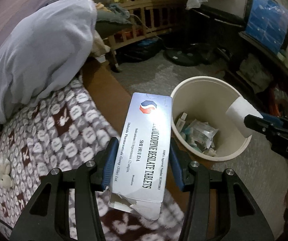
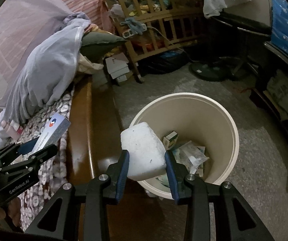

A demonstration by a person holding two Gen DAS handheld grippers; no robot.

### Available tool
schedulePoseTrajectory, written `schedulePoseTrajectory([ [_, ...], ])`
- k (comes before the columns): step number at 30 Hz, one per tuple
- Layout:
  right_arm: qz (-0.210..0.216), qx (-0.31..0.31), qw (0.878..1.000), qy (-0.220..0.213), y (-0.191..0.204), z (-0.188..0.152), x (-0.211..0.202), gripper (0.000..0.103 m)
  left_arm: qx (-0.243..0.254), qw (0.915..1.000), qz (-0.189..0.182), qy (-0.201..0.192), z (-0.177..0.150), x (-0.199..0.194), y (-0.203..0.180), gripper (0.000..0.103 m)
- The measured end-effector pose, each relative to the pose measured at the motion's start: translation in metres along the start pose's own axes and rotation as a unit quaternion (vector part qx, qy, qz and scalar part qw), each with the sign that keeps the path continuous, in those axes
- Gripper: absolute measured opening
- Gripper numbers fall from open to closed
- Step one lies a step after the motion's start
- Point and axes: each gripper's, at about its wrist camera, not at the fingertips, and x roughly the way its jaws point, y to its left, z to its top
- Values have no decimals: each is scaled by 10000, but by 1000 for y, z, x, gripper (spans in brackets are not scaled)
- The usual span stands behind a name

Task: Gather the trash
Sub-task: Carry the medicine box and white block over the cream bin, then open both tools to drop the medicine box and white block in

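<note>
Cluttered bedroom, grey speckled floor [image 2: 254,160], bed with a maroon-and-white patterned blanket [image 1: 49,132] on the left. Round cream plastic bin [image 2: 227,124] beside the wooden bed frame [image 2: 79,132], wrappers and a small carton already inside. Left gripper [image 1: 142,160] clamped on a torn silver-white tablet box [image 1: 144,146] over the bed edge. Right gripper [image 2: 146,165] squeezing a white foam block [image 2: 144,150] above the bin's near rim.

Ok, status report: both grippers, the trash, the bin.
Left gripper shut on medicine box, over the bed edge. Right gripper shut on white foam block, above bin. Bin mouth open, unobstructed.
</note>
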Motion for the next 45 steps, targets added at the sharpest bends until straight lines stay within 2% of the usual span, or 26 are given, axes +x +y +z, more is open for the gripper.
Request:
schedulePoseTrajectory([
  [13,-133,297,9995,39,-32,1,7,34,272,9993,-167,178,17,24,-30,47],
  [25,-288,507,9983,78,-56,5,15,34,218,9971,-648,336,36,43,-48,47],
  [38,-351,543,9979,79,-58,9,23,34,111,9958,-813,404,41,53,-53,48],
  [39,-357,556,9978,53,-59,10,24,38,33,9948,-931,417,43,54,-52,49],
  [41,-444,658,9968,-33,-61,13,26,55,-168,9913,-1228,450,45,55,-49,50],
  [43,-502,775,9957,-112,-64,17,25,64,-318,9890,-1387,409,47,54,-45,60],
  [45,-499,838,9951,-151,-64,17,23,65,-403,9880,-1461,300,48,51,-40,63],
])
